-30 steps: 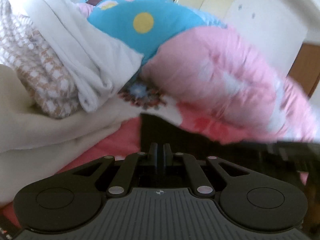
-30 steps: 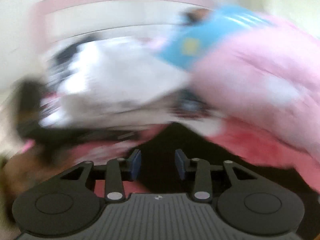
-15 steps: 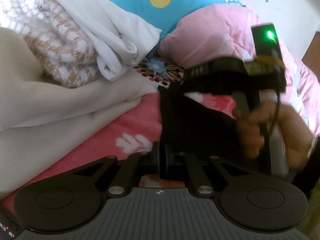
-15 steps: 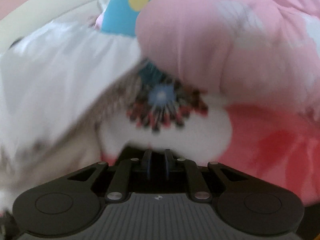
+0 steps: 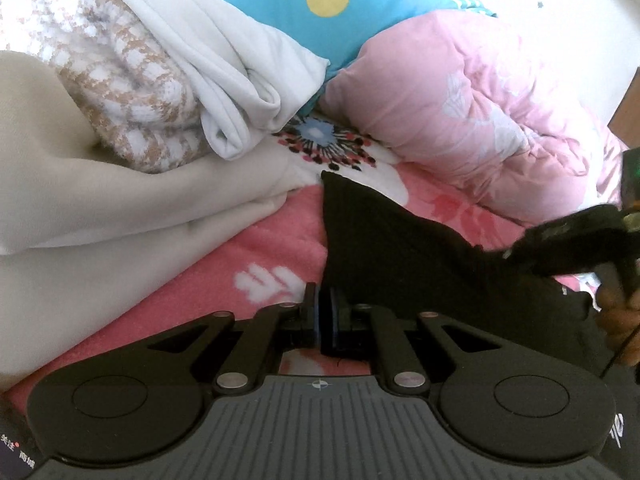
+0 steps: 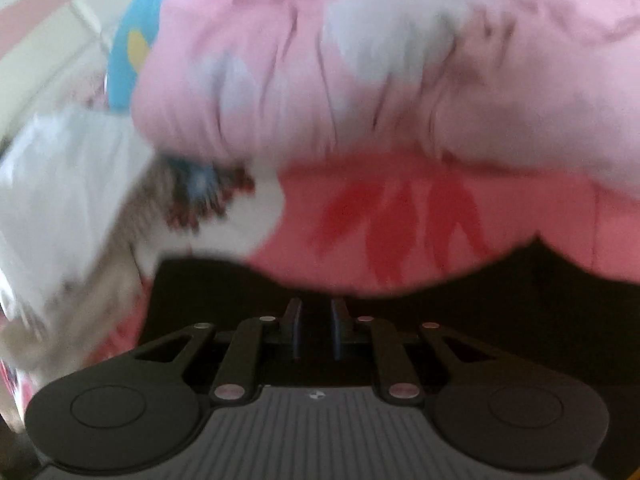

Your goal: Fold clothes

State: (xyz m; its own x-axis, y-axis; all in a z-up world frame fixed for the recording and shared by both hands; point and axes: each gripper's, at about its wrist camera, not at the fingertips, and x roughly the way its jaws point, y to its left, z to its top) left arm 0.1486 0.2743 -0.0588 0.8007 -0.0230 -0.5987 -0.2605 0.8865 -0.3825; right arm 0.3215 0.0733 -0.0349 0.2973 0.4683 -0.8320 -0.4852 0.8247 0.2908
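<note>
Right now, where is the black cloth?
In the left wrist view, the black garment lies on the pink bedsheet, right of the beige blanket, below the pink quilt.

Matte black claw (image 5: 321,322) — silver screws, blue pads, ribbed base

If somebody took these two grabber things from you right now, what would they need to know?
Left gripper: shut on the near edge of the black garment.
Right gripper: jaws a little apart over the same black cloth; that view is blurred, so grip unclear.
The garment lies partly spread on the pink floral bedsheet, beside a pile of cream and white laundry and a pink quilt.
Done: one edge gripped.
Left: fold it, then the pile.
</note>
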